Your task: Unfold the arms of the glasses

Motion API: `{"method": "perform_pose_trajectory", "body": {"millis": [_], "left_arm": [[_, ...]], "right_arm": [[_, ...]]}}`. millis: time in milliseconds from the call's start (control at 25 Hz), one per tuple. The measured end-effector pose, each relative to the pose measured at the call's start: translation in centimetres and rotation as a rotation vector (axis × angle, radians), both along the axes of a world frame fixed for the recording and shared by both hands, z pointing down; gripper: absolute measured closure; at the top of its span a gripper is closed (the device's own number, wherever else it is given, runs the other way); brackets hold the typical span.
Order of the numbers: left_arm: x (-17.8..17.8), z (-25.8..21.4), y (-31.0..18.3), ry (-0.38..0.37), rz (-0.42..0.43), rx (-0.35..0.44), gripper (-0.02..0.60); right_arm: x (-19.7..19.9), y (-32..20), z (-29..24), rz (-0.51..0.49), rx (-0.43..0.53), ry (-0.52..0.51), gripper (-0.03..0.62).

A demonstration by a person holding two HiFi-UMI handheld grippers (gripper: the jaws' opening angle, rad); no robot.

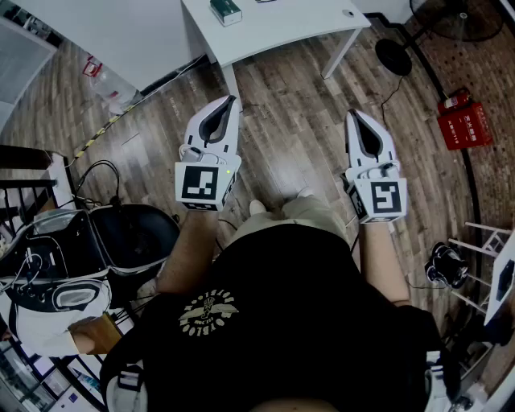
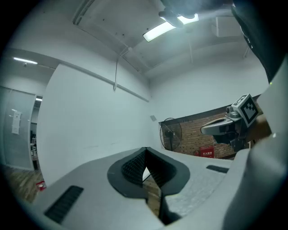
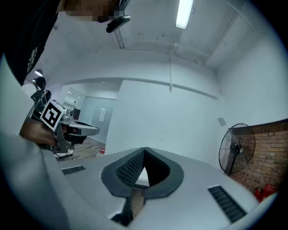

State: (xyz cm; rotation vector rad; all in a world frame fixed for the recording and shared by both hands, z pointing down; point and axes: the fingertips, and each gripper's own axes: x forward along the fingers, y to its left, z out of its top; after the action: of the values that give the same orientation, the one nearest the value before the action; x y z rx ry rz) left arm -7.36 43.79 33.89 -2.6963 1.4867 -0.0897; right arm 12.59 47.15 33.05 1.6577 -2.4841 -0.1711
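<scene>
Where no glasses show, desk (image 1: 282,28): far ahead, nearer left gripper (image 1: 232,101)
left gripper: closed, empty, level
right gripper (image 1: 353,116): closed, empty, level

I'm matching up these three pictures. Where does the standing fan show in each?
Head view: standing fan in the top right corner.
Left gripper view: standing fan right of centre, just below mid-height.
Right gripper view: standing fan near the right edge.
Shared landmark: the red crate, close to it in all three.
</scene>
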Motion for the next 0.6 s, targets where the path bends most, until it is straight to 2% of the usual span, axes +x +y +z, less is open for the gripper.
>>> {"method": "perform_pose_trajectory", "body": {"millis": [280, 480, 600], "left_arm": [[-0.4, -0.1, -3.4, -0.018, 0.027, 0.049, 0.575], [0.8, 0.9, -6.4, -0.029, 0.034, 0.005, 0.575], [1.7, 0.6, -8.4, -0.046, 0.038, 0.029, 0.575]], "right_arm": [[-1.2, -3.2, 1.0, -0.015, 0.002, -0.005, 0.594], [-0.4, -6.5, 1.8, -0.022, -0.019, -0.049, 0.594], [-0.7, -8.9, 2.3, -0.046, -0.017, -0.053, 0.594]]}}
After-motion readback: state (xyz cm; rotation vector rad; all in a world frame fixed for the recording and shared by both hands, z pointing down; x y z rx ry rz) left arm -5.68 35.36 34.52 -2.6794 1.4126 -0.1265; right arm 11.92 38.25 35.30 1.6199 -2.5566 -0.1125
